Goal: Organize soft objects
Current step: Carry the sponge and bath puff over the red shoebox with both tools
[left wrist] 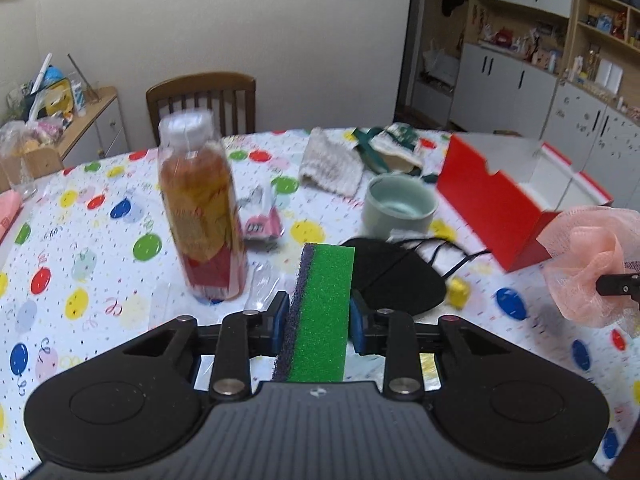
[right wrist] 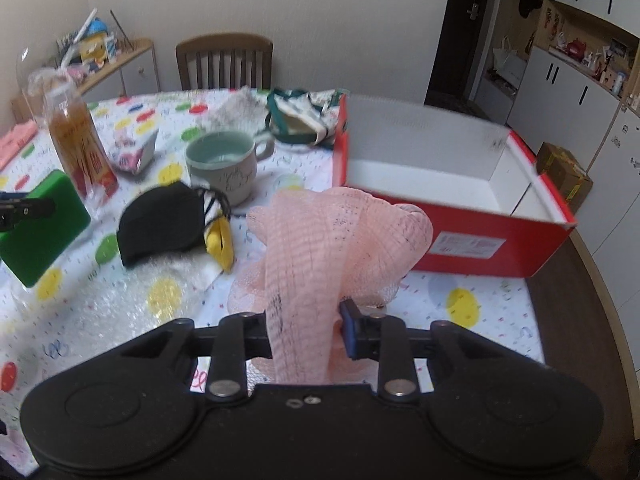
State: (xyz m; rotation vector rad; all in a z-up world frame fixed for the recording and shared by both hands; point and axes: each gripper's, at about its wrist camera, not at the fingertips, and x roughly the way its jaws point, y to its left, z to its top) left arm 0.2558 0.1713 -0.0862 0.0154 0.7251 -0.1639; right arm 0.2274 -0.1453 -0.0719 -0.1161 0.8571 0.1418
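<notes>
two soft things are off the table and in hand, and by the look of it none has reached the box yet. the left gripper [left wrist: 319, 322] has its fingers clamped on a green sponge [left wrist: 322, 312] with a dark scrubbing layer on its left face, held upright above the near middle of the table [left wrist: 100, 240]. the right gripper [right wrist: 306, 330] has its fingers pressed together on a pink mesh puff [right wrist: 328, 248], which bunches up just in front of the red box [right wrist: 460, 240]. that box sits open on the right side of the table and its white inside looks bare as far as both views show, so i judge the sorting to be at an early stage, with both held things yet to go in. left on the table are a black mask [right wrist: 160, 224] near the middle, a white knitted cloth [left wrist: 330, 166] and a green and cream fabric piece [left wrist: 394, 148] at the far side. the bottle [left wrist: 202, 208], the mug [right wrist: 224, 164], a small pink packet [left wrist: 262, 220] and a yellow thing [right wrist: 220, 242] beside the mask do not look like part of the job. the box has a white label on its near wall, the bottle has a red and yellow label, and the mug has dark script, but all of it is too blurred to read.
</notes>
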